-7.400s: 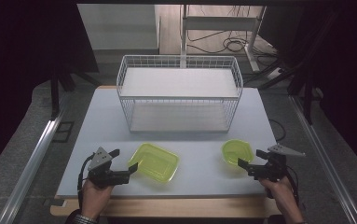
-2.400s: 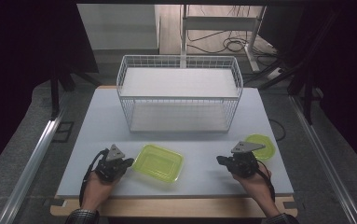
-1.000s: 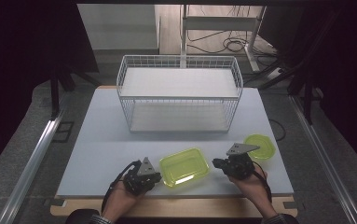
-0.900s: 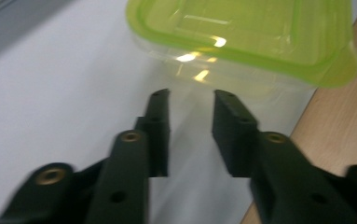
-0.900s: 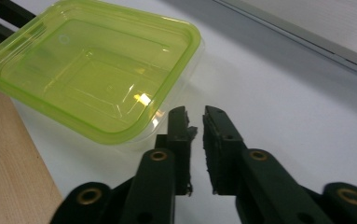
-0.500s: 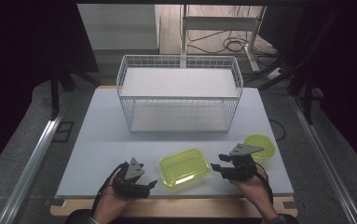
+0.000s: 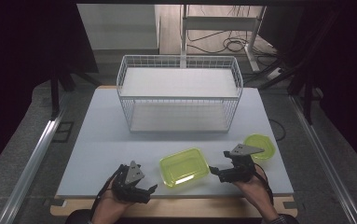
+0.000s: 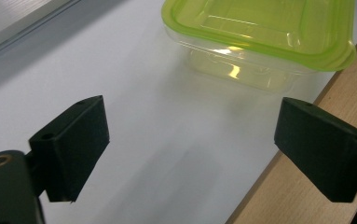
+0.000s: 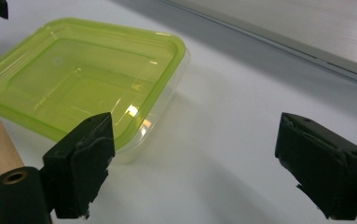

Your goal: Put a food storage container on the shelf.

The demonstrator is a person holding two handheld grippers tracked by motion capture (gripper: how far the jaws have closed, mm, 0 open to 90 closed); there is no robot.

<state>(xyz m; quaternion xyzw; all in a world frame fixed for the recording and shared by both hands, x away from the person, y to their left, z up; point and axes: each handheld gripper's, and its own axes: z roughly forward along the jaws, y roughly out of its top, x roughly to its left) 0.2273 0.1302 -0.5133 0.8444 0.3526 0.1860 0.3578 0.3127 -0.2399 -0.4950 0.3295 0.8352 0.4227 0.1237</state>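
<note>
Translucent green rectangular container (image 7: 184, 166) sits between left tool (image 7: 149, 190) and right tool (image 7: 215, 171), both gaping, empty.

The high view looked forward and down over the table (image 7: 120, 140). Both tool views sat low and close. All three shared the green lidded container (image 7: 184, 166) (image 8: 260, 32) (image 9: 83, 79).

Overhead light lands bright and even on the desk (image 7: 120, 140), while the left and right edges of the high view drop to near black. Both gripper views are sharp, with white glare spots glinting on the green container (image 9: 92, 84) and a soft shadow pooling just beneath it.
</note>
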